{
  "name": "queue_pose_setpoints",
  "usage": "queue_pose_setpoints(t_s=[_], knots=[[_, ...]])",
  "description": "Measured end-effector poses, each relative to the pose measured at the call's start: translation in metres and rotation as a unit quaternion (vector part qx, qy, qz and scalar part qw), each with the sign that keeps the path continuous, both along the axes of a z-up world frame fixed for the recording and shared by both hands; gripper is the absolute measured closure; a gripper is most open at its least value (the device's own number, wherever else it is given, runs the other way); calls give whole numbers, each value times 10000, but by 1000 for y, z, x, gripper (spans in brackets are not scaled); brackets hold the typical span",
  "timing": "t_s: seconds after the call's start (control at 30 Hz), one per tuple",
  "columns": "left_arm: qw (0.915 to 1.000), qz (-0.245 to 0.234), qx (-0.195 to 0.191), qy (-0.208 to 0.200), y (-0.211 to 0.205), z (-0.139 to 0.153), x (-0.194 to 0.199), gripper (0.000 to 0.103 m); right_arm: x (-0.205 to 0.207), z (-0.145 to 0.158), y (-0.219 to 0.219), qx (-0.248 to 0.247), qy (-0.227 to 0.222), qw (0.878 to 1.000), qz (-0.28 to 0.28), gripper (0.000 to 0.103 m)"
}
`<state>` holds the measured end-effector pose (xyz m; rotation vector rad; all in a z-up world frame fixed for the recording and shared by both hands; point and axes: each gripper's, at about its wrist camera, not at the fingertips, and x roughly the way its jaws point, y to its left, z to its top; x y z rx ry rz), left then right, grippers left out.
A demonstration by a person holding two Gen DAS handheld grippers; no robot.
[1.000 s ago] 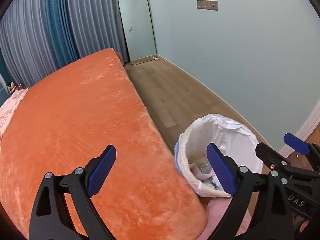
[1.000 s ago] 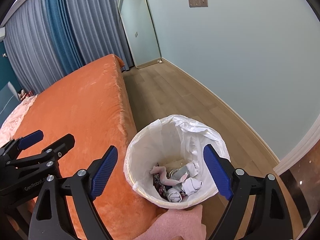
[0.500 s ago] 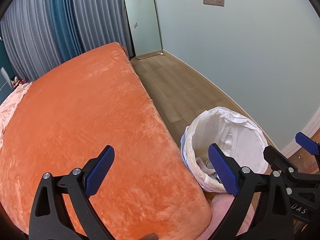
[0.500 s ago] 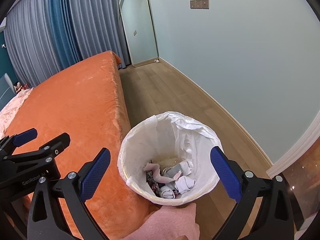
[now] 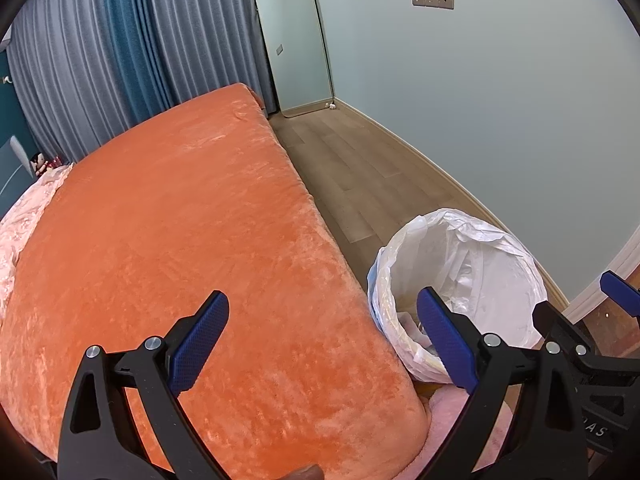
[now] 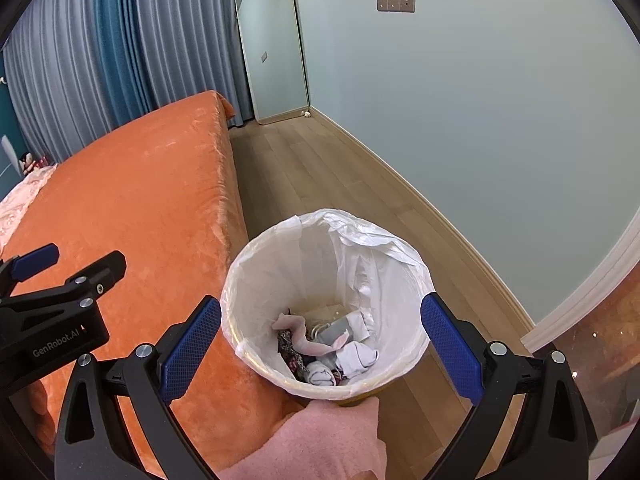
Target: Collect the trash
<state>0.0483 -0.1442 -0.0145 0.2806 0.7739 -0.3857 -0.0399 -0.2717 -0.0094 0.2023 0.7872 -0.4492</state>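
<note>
A round trash bin (image 6: 256,356) lined with a white plastic bag (image 6: 360,248) stands on the floor beside the bed. Inside it lie crumpled white, grey and pink scraps of trash (image 6: 332,344). My right gripper (image 6: 320,344) hangs above the bin, open wide, nothing between its blue pads (image 6: 192,348). My left gripper (image 5: 324,344) hovers over the bed's corner, open and empty; the bin (image 5: 460,280) shows just right of its right finger. The right gripper's tip (image 5: 620,296) shows at that view's right edge.
An orange plush bedspread (image 5: 180,240) covers the bed on the left. A pink fuzzy sleeve (image 6: 320,440) lies at the bottom of the right wrist view. A mirror (image 6: 272,48) leans on the far wall; wooden floor (image 6: 320,168) runs between bed and wall. Curtains (image 5: 120,48) hang behind.
The right gripper's jaws have spread wider over the bin. Both views have tilted slightly, so the bin sits a little lower and nearer in the frames.
</note>
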Motion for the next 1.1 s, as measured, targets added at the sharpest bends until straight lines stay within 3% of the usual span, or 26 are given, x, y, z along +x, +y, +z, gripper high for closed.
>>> queue_pose_setpoints(t_s=[0.53, 1.1], knots=[[9999, 9, 154, -32, -5, -7, -6, 12, -2, -10, 1, -20, 157, 9999, 8, 7], [9993, 81, 288, 208, -7, -21, -5, 12, -2, -21, -1, 79, 326, 9994, -37, 7]])
